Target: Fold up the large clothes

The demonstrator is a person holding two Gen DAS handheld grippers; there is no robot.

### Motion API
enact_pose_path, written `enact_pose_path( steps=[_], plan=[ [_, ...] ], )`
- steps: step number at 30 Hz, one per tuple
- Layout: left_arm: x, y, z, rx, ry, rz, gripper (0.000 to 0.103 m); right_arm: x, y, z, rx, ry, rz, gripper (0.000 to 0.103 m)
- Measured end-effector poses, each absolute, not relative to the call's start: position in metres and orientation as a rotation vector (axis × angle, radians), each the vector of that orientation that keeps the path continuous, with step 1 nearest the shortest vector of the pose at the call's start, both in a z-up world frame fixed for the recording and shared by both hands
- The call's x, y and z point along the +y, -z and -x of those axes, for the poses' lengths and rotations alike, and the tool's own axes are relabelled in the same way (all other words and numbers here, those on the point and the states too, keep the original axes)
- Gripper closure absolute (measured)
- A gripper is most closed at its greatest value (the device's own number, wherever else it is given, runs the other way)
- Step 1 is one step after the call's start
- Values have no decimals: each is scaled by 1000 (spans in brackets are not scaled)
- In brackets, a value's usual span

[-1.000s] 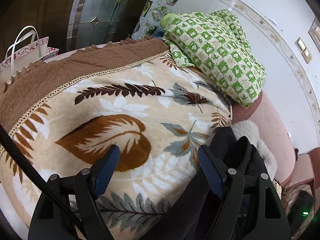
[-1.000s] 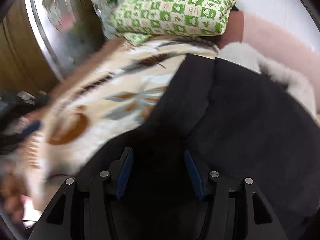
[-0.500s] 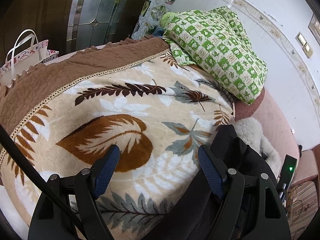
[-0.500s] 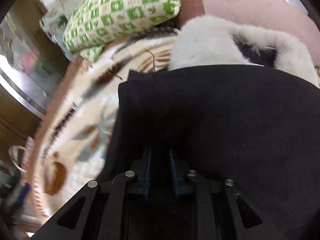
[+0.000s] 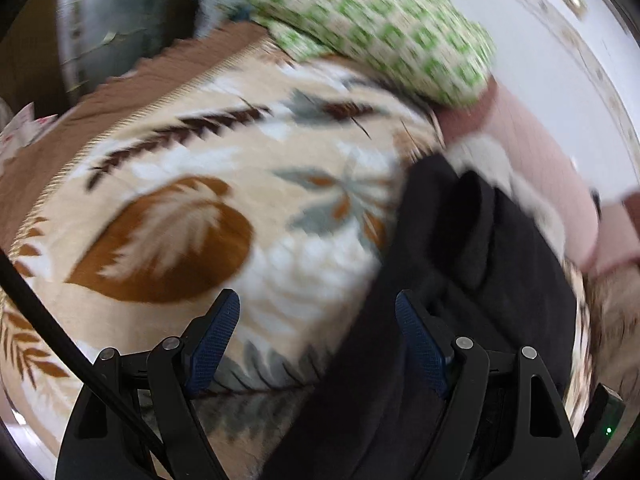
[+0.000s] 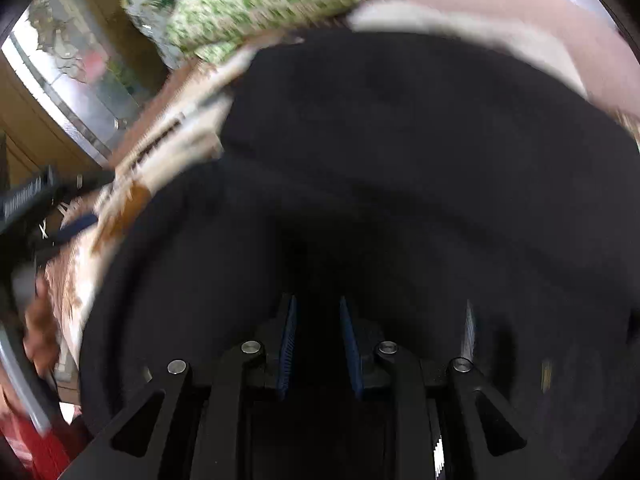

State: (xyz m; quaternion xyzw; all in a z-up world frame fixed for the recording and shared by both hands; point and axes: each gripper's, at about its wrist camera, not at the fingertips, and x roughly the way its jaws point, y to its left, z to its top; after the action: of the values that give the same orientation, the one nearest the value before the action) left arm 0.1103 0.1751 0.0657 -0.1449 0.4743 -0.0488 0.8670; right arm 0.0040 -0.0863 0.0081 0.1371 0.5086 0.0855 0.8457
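Observation:
A large black garment [image 5: 472, 256] with a white furry collar [image 5: 492, 156] lies on the right side of a leaf-patterned blanket [image 5: 240, 184]. My left gripper [image 5: 318, 316] is open and empty, its right finger at the garment's edge. In the right wrist view the black garment [image 6: 400, 152] fills most of the frame. My right gripper [image 6: 317, 316] is nearly closed, with black cloth between the blue pads [image 6: 289, 332]. Both views are motion-blurred.
A green checkered quilt [image 5: 380, 20] lies at the bed's far end against a pink headboard cushion [image 5: 540, 148]. A brown quilted cover [image 5: 120, 100] edges the blanket. A mirrored wardrobe door [image 5: 120, 20] stands at the back left.
My right gripper closed onto the black garment and pulled it. The garment has shifted and bunched. My left gripper moved right toward the garment and stayed open.

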Motion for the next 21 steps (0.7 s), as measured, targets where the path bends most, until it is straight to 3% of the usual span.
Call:
enact_pose_path(
  steps=[5,6,7,8,9,11,13,14,15,17,21],
  plan=[
    [160,-43,-106,1081,258,319,26,-120,-4,68,1031,-181,-432,77],
    [158,-38,-105,1101,284,322,32,-124,-5,76,1037,-178,-436,76],
    [155,-34,-104,1125,311,316,50,-129,-7,88,1038,-178,-448,75],
    [151,-29,-102,1151,338,303,62,-136,-12,102,1026,-172,-459,74],
    [149,-27,-98,1157,341,283,62,-143,-18,111,1010,-164,-464,73],
    [150,-27,-87,1147,314,243,62,-166,-36,140,939,-121,-472,67],
    [155,-31,-74,1148,316,259,59,-196,-51,165,871,-28,-470,47],
    [157,-34,-70,1142,321,266,49,-205,-54,172,848,8,-469,32],
    [161,-39,-64,1129,329,281,44,-225,-58,185,817,68,-474,25],
    [172,-46,-57,1106,335,328,31,-256,-56,199,799,147,-504,24],
    [187,-43,-57,1104,354,414,27,-317,-35,225,764,265,-682,24]
  ],
)
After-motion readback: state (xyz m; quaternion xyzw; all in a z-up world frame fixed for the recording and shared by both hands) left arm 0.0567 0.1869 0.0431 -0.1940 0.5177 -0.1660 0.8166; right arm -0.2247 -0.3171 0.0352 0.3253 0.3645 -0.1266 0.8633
